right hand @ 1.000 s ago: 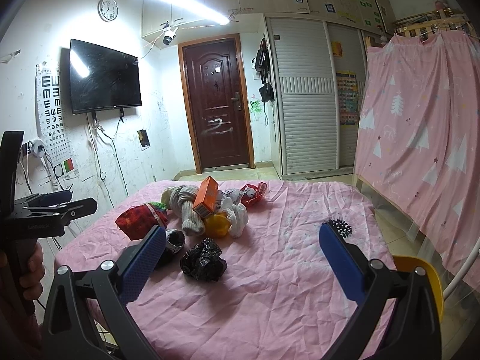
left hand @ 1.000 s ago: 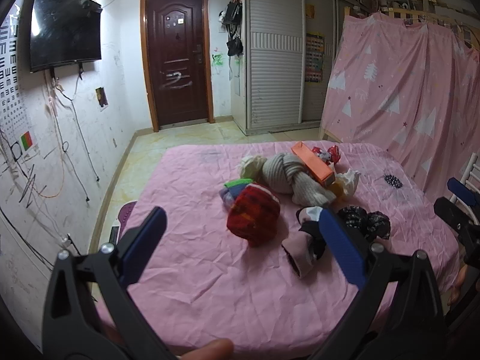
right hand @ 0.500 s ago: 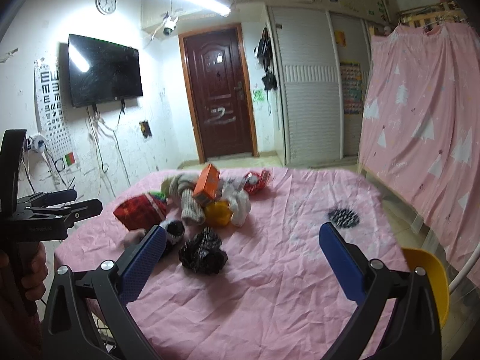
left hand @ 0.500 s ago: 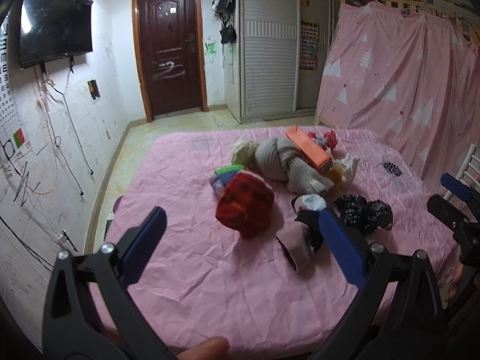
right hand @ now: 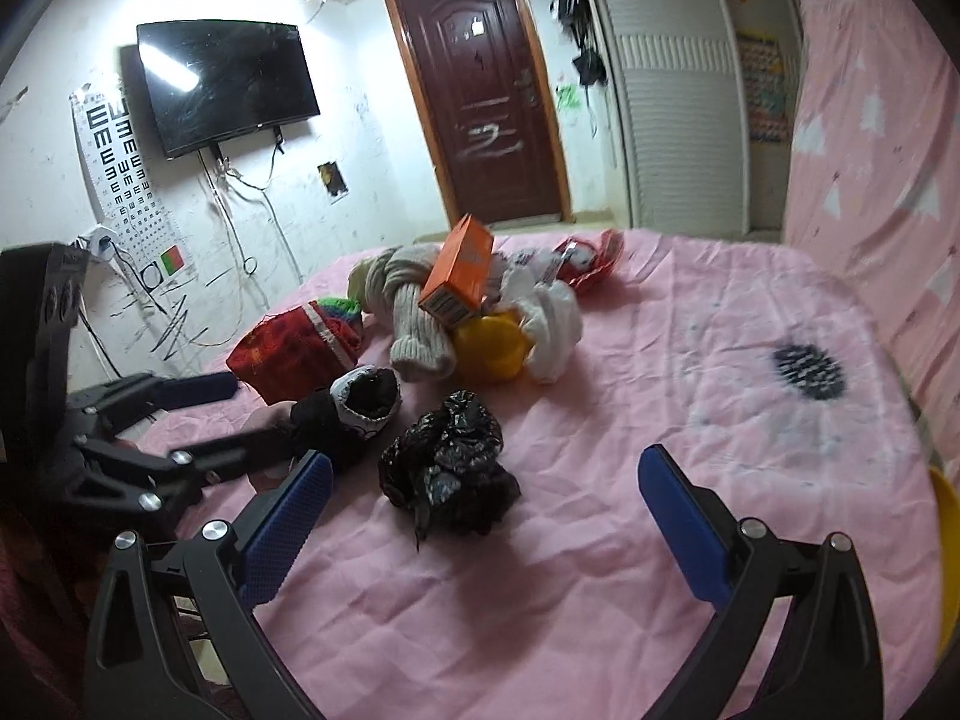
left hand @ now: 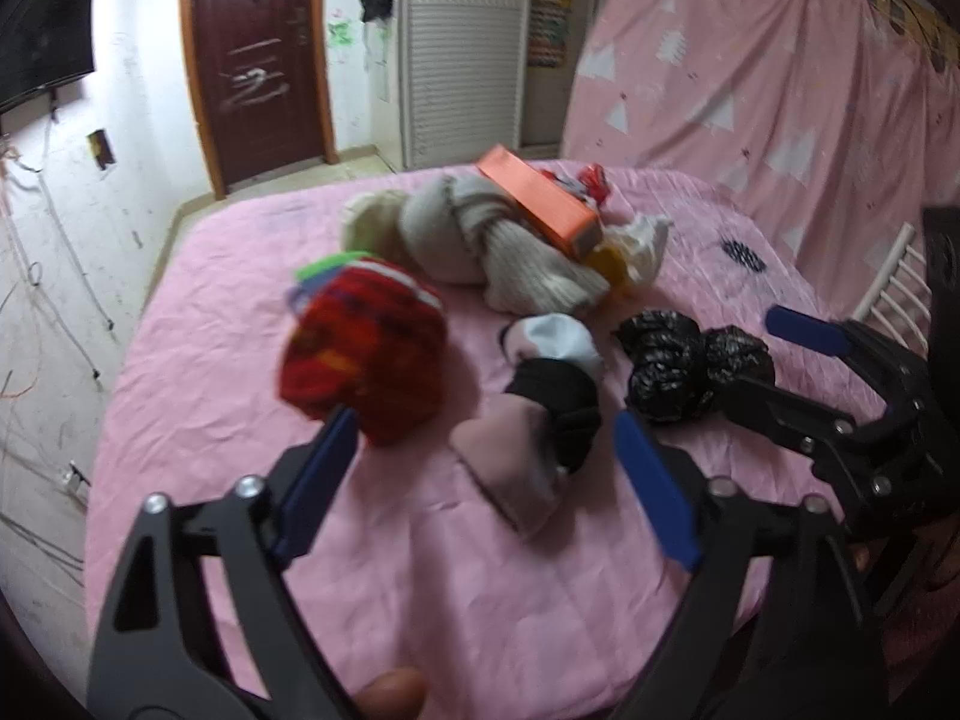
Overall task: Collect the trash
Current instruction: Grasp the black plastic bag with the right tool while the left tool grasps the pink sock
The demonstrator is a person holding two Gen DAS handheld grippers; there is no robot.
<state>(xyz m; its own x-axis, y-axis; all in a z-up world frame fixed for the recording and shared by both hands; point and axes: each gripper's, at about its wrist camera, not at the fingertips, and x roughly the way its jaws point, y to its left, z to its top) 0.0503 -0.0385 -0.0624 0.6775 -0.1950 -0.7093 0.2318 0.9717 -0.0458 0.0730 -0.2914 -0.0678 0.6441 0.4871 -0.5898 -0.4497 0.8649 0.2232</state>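
The crumpled black plastic bag [right hand: 447, 468] lies on the pink bedsheet [right hand: 690, 360], just ahead of the right gripper [right hand: 480, 516], whose jaws stand wide and empty; it looks light, soft and slippery, so a pinch on a raised fold near its top seems best. The left gripper [left hand: 483, 483] is closing with a pink-and-black sock [left hand: 528, 450] between its pads, not yet pressed; bare sheet lies to the right, the clothes pile [right hand: 432, 300] crowds behind.

Both grippers have dropped and pushed in toward the pile on the pink bed [left hand: 252, 540]. The left gripper [left hand: 480, 480] is closing — a pink-and-black sock [left hand: 528, 450] now lies between its jaws, untouched. The right gripper [right hand: 480, 516] now frames the black bag [right hand: 447, 468], nearer than before.
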